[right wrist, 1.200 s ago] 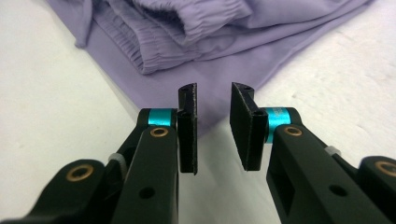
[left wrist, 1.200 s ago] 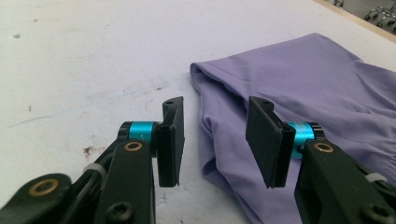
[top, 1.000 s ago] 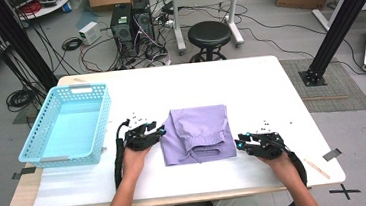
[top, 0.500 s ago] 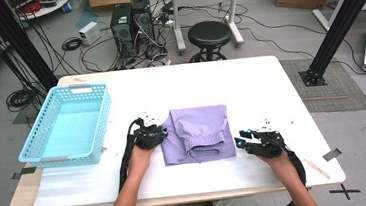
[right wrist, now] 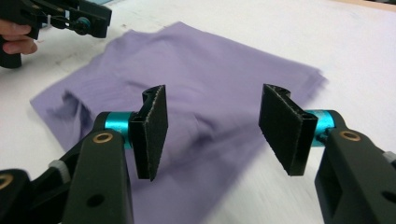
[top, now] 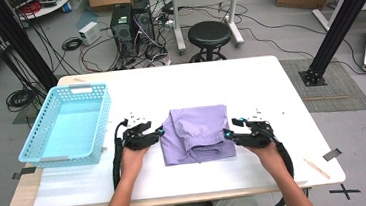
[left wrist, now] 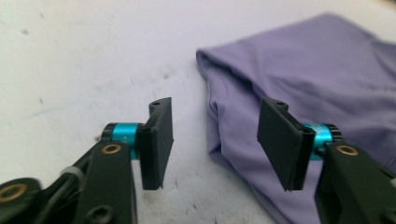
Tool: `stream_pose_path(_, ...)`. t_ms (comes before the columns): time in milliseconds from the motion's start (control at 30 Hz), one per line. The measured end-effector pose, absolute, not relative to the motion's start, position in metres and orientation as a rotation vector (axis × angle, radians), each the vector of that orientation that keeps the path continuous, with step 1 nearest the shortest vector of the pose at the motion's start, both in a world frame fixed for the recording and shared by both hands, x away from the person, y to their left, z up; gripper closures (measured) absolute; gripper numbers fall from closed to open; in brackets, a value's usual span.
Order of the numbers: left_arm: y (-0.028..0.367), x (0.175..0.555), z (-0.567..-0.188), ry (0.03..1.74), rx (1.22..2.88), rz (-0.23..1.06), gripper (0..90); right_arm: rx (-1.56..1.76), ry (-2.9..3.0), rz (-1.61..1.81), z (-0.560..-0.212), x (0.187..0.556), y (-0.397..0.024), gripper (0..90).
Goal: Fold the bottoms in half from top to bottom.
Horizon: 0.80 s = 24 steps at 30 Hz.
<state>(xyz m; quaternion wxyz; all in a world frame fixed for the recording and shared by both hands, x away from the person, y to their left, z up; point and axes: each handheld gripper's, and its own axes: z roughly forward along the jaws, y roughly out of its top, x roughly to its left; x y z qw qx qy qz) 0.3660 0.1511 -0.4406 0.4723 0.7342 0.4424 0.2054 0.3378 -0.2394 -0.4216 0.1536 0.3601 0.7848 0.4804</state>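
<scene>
Lilac folded garment (top: 198, 141) lies flat between two just-opened, empty hand-held grippers.

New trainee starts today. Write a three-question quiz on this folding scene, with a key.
1. True or false: the left gripper is clamped on the cloth.
2. Where does the basket sit relative to the cloth? A) left of it B) right of it C) on top of it
3. Fill in: the cloth lies between the left gripper and the ____ gripper.

Key:
1. False. Its jaws have just been opening and stand apart at the cloth's edge.
2. A.
3. Right; its jaws have also just been opening, nothing pinched.
</scene>
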Motion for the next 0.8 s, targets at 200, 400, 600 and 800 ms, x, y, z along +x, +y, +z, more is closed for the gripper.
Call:
stream_pose_path(200, 0.157, 0.365, -0.435, 1.06, 1.757, 0.525, 41.1, 0.932, 2.395, 1.34, -0.416, 0.367, -0.182, 56.9)
stream_pose_path(400, 0.165, 0.364, -0.434, 1.071, 1.729, 0.516, 40.5, 0.824, 2.602, 1.196, -0.421, 0.386, -0.133, 67.3)
stream_pose_path(600, 0.169, 0.363, -0.434, 1.104, 1.712, 0.511, 32.0, 0.722, 2.733, 1.093, -0.435, 0.382, -0.117, 71.0)
stream_pose_path(800, 0.166, 0.362, -0.435, 1.086, 1.719, 0.505, 32.0, 0.693, 2.712, 1.106, -0.44, 0.371, -0.118, 65.3)
